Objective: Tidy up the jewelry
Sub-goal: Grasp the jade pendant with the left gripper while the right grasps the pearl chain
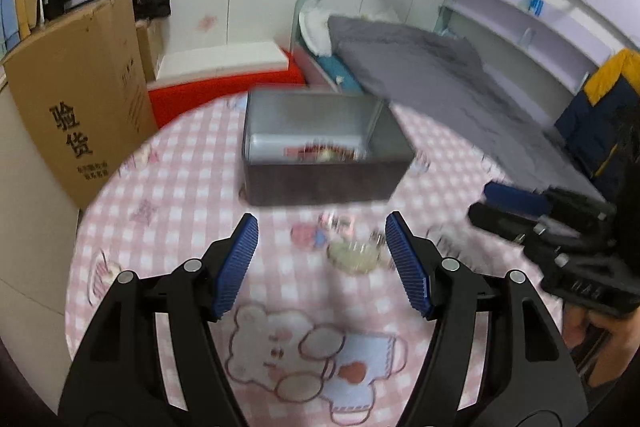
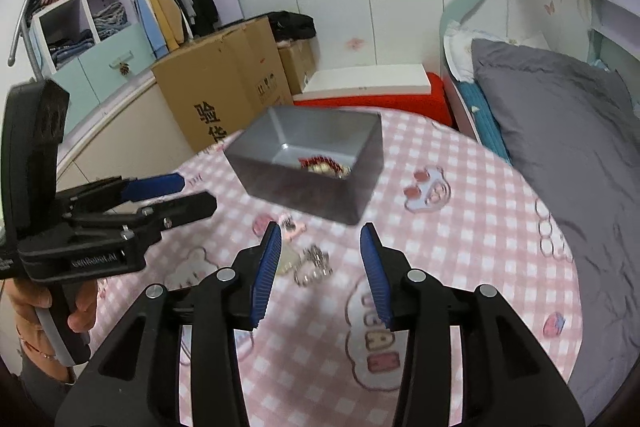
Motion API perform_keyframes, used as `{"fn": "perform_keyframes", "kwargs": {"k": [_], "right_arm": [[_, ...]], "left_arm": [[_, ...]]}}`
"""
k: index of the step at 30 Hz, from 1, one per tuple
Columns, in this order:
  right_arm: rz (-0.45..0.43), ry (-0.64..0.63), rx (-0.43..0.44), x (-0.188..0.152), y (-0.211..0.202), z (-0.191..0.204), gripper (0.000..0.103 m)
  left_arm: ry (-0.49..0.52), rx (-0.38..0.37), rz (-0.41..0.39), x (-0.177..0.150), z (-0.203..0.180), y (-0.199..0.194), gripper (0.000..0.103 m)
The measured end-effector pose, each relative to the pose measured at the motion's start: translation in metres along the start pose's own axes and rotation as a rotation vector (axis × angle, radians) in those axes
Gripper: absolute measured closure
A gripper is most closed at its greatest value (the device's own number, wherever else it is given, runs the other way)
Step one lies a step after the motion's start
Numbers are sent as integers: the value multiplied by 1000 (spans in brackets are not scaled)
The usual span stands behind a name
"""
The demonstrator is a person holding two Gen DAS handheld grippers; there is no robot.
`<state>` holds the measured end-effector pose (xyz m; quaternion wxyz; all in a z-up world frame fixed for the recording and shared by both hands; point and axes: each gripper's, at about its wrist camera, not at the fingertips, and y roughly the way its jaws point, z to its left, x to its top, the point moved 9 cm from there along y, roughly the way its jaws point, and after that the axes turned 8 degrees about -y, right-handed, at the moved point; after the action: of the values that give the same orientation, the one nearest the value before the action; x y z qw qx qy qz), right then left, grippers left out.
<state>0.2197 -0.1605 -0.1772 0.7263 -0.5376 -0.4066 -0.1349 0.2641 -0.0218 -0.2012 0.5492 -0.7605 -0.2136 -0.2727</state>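
Here, both claws, left (image 1: 322, 227) and right (image 2: 321, 237), hang released and empty above loose jewelry (image 2: 314, 265) near a grey rectangular tin (image 2: 312, 167).

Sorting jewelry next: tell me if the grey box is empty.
Not empty. The grey box is open-topped, and a red and gold piece lies on its floor.

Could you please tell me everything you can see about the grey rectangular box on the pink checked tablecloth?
The grey rectangular box is open-topped with no lid in view, and its smooth walls look like metal or plastic, dark outside and paler silver-grey inside. It sits flat and upright on the pink checked tablecloth, towards the table's far edge. Inside lies a small heap of red and gold jewellery against the near wall. Neither gripper touches it; loose pieces lie on the cloth in front of it.
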Motion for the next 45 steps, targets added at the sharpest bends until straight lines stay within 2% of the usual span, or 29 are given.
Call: {"fn": "perform_keyframes", "kwargs": {"k": [7,15,24,27,38,42,45], "right_arm": [[64,21,32,-36,16,5,62],[99,47,38,-55,27,-1,61],[109,61,55,-59,36,-11,60],[113,57,59,-59,39,-10,60],[143,-12,36,-46,58,5,58],[163,-58,5,-38,72,15,55],[179,-111,-40,-37,80,19,55]], "left_arm": [[9,21,95,-37,2,29,37],[66,58,140,-48,-9,57,37],[156,103,117,-41,-20,72,38],[168,72,114,-39,-25,72,61],[113,60,92,-38,-11,55,61],[90,102,74,-33,7,46,61],[64,87,75,-33,16,41,61]]}}
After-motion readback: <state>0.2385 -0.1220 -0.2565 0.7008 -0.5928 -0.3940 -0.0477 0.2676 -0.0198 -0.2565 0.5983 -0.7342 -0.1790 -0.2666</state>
